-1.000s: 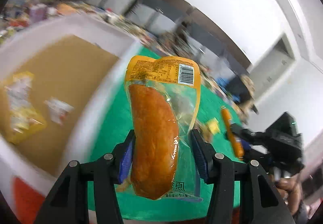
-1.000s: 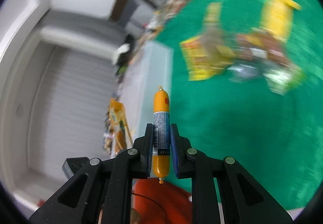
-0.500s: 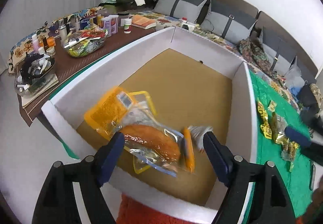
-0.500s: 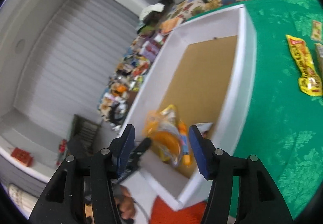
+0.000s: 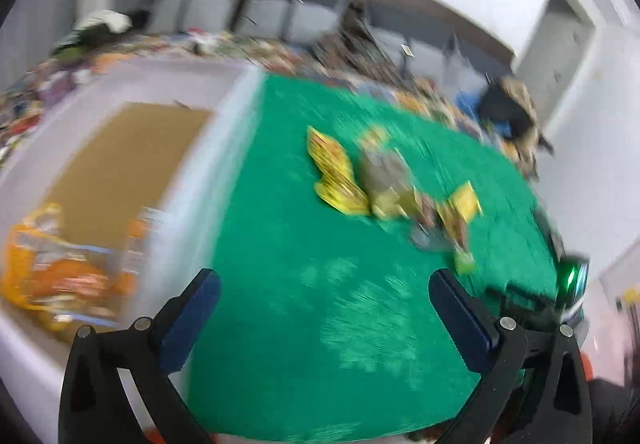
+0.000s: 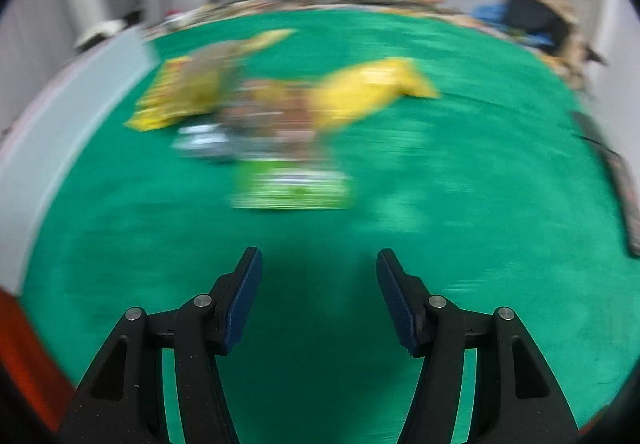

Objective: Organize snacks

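Both views were smeared. The left gripper (image 5: pixel 324 290) and right gripper (image 6: pixel 319 272) were opening, nothing between them. Blurred snack packets (image 6: pixel 280 112) lay on green cloth (image 6: pixel 460 184); others sat in the white box (image 5: pixel 200 180).

Your left wrist camera looks steeply down over the green cloth (image 5: pixel 304 244), close above its near edge, with the white box (image 5: pixel 224 148) just left of it. Your right wrist camera also tilts down at the green cloth (image 6: pixel 460 172), farther from the box. Both views share the blurred snack pile (image 5: pixel 384 188) (image 6: pixel 288 104) mid-cloth.
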The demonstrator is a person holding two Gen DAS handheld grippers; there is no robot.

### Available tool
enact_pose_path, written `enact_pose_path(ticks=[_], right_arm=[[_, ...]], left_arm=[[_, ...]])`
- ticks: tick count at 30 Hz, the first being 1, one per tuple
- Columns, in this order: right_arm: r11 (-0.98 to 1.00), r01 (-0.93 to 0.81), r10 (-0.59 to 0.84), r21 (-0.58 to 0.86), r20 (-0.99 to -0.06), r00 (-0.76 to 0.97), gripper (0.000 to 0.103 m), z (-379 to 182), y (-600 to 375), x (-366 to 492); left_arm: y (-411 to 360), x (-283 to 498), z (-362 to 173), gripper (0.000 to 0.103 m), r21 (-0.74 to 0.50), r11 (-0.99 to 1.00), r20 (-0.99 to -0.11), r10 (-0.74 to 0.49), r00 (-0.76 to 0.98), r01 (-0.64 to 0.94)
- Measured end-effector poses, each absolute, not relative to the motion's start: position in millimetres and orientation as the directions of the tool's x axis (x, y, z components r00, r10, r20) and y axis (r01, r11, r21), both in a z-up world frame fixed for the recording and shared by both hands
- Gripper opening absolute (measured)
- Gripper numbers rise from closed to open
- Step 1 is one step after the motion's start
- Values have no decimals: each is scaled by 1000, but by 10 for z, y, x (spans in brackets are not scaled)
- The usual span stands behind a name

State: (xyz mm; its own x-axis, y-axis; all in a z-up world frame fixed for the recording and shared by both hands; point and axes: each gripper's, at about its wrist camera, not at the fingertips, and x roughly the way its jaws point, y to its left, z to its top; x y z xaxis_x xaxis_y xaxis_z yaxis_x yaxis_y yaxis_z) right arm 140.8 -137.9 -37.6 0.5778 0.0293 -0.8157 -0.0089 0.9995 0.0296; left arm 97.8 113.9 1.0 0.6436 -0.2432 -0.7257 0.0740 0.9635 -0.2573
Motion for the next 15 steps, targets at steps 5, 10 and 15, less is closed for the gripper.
enact_pose_path(ticks=[5, 10, 15], right_arm=[[994, 109, -49, 17, -814, 578, 63, -413, -1975, 1489], [993, 119, -71, 0, -805, 589, 66, -407, -2187, 1616], [994, 108, -67, -1, -791, 609, 76, -477, -2280, 1663]], left_arm=[[523, 1397, -569, 102, -152, 983, -814, -185, 551, 106], [334, 1720, -869, 102, -118, 989, -841, -147, 521, 88], [323, 1972, -1018, 102, -82, 996, -842, -89, 532, 37]])
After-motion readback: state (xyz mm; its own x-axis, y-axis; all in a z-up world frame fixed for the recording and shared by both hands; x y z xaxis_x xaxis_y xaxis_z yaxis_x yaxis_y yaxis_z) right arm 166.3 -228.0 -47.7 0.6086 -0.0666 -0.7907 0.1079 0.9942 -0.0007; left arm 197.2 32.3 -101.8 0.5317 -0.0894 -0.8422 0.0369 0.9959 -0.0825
